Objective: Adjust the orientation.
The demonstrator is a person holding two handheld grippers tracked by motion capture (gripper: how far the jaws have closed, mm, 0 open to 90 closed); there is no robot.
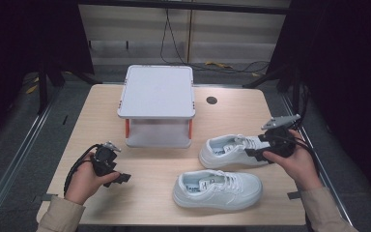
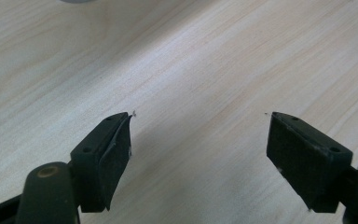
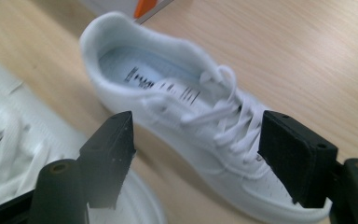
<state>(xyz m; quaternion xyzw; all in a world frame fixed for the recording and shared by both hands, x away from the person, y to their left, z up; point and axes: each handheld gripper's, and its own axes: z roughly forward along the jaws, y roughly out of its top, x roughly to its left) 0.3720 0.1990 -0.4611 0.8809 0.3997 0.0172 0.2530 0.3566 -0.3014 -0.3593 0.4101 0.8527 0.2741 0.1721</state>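
Far white shoe lying on the wooden surface, toe toward the right tool, heel near the white two-level stand. Right tool spread wide over the laces, pads clear of them, gripping nothing. Near white shoe just beside, closer in. Left tool well apart, jaws wide over bare wood, empty.
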